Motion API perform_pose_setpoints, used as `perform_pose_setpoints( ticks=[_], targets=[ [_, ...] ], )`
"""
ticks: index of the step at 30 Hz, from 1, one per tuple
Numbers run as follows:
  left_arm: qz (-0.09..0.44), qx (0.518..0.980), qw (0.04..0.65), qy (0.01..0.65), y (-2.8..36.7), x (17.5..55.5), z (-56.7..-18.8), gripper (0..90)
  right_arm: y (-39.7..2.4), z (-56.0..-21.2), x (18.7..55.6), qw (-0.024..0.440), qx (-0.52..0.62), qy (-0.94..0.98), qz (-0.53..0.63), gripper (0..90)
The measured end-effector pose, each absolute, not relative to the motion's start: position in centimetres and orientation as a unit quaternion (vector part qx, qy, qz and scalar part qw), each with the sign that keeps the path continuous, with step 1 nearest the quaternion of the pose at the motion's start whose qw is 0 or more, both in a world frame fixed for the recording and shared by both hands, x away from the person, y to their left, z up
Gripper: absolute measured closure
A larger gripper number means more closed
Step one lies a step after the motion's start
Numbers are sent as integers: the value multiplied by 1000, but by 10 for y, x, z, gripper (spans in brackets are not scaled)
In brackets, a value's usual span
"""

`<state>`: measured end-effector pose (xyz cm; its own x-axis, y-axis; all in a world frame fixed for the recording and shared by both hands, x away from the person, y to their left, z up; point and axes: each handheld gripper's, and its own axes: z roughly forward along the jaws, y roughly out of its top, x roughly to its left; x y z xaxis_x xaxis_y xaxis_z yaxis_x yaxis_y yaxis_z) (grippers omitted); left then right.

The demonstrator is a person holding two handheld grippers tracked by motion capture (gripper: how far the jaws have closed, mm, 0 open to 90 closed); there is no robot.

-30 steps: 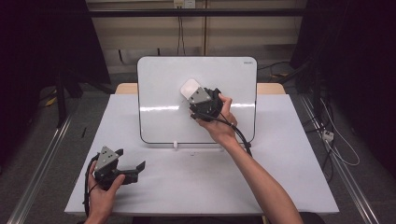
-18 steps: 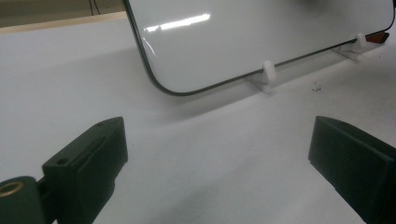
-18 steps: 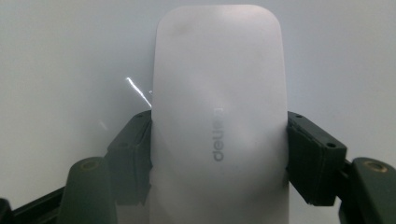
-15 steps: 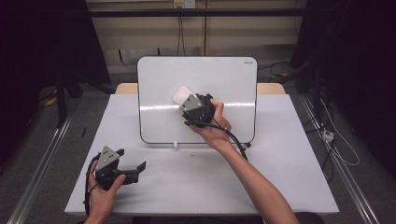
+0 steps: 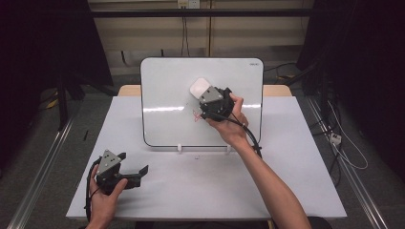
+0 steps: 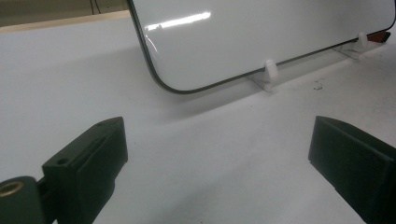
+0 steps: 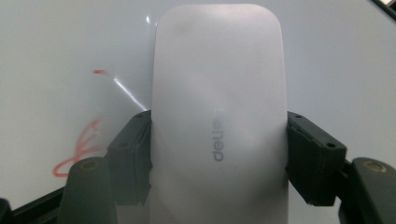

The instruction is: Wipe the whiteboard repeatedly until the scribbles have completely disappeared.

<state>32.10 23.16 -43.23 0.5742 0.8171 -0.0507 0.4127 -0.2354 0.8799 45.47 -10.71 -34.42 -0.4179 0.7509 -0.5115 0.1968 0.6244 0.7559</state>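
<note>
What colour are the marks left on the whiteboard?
Red marks on the whiteboard, clearest in the right gripper view.

Glossy board, matt plastics

The whiteboard [image 5: 162, 95] has a smooth, glossy face that mirrors light; the eraser [image 7: 218, 116] looks matt white plastic; the table [image 5: 296, 181] is matt white; the right gripper [image 7: 217, 158] jaws are matt black plastic.

A white table [image 5: 286, 181] carries a whiteboard [image 5: 167, 95] propped upright on small white feet [image 6: 269, 70] near its back edge.
</note>
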Motion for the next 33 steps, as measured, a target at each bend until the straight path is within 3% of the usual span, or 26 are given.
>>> perform_pose_setpoints(
  ticks=[12, 33],
  targets=[
    [220, 756, 465, 405, 232, 320, -431, 46, -116, -346, 452, 454, 323, 769, 312, 317],
    [222, 758, 463, 402, 230, 321, -431, 46, -69, -383, 425, 441, 273, 797, 308, 317]
  ],
)
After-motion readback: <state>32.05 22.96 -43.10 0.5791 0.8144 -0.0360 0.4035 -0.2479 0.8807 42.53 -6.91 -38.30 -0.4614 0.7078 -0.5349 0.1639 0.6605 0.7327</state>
